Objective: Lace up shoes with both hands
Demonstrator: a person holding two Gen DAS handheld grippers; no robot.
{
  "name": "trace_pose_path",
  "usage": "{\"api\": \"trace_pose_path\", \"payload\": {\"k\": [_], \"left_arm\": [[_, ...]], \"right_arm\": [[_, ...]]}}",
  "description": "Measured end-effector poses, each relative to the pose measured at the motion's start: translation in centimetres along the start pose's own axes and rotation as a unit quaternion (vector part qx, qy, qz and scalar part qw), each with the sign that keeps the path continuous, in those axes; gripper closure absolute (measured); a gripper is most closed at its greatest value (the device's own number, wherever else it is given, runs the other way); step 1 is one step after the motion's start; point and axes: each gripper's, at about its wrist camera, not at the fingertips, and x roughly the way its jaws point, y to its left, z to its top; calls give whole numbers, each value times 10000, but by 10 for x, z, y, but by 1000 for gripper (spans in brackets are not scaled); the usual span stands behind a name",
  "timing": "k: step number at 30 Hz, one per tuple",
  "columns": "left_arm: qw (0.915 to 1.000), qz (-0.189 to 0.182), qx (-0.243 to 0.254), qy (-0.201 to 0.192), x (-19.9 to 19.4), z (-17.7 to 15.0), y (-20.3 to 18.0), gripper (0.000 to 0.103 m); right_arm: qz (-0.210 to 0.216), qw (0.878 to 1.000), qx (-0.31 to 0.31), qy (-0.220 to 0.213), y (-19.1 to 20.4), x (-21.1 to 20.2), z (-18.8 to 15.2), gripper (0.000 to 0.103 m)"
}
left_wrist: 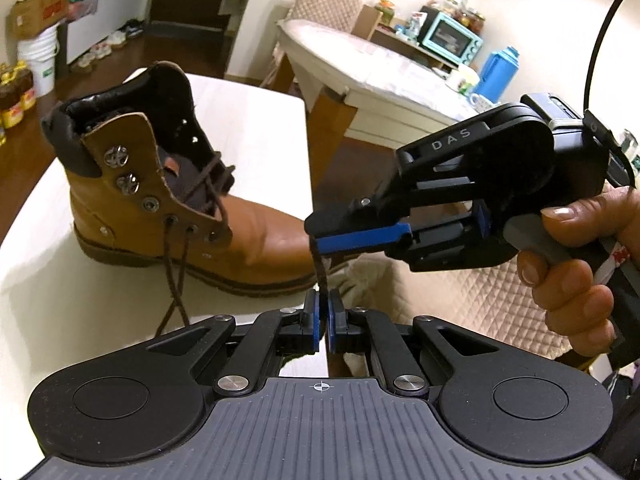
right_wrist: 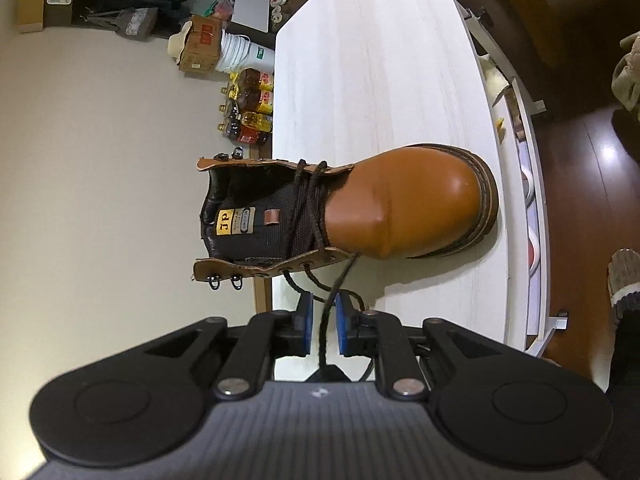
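Left hand-held gripper (left_wrist: 323,312) pinching brown lace (left_wrist: 320,270) beside boot (left_wrist: 168,200)

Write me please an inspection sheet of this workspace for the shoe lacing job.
Surface: white table, bare around the boot.
Job's things: brown boot upright, lower eyelets laced; dark lace runs off to the tongs.
Clutter: nothing seen on the table.
Grippers: left tongs closed on the lace; right tongs open, lace passing between them.
Cables: black cable arcs above the right tongs.
Surroundings: oil bottles on the floor, teal oven, blue flask.
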Motion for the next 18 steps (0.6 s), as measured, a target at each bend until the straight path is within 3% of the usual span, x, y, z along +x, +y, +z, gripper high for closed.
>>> {"api": "trace_pose_path", "payload": {"k": [9,13,18], "left_arm": [[10000,-70,58,8,0,-2,-3,99],[10000,-13,20,-2,-5,-1,1,99],[10000,68,-32,-13,-11,-1,7,99]], "right_arm": [[-70,10000,-48,11,-1,7,1,88],[-106,9998,-167,37,2,10,0,98],[-112,9988,-485,-26,13,10,1,100]]}}
